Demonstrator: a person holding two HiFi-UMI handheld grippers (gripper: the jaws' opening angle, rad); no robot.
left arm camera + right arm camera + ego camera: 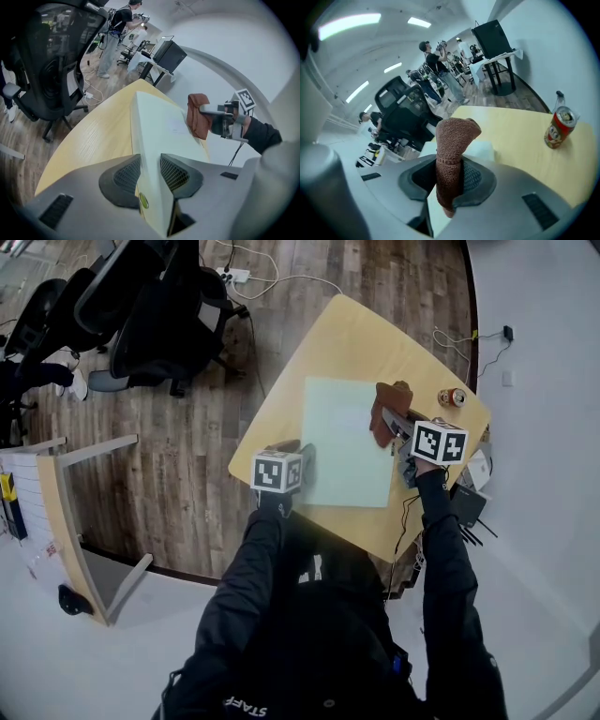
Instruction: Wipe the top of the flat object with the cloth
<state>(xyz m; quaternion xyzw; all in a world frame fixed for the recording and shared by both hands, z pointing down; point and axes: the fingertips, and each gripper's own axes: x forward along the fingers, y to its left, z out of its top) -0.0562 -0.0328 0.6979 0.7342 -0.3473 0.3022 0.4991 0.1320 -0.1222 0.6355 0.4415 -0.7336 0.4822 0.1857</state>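
Meanwhile the left hand-held gripper [150, 176] clamps the pale green board's [345, 451] near edge on the desk [366, 334], while the right hand-held gripper [451, 182] pinches the brown cloth [452, 138] at its right edge.

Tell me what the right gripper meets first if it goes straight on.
The cloth in the right gripper leads and would probably meet the board first. Its height over the board is unclear. The can stands off to the right.

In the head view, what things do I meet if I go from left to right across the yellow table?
left gripper → pale green board → brown cloth → drink can
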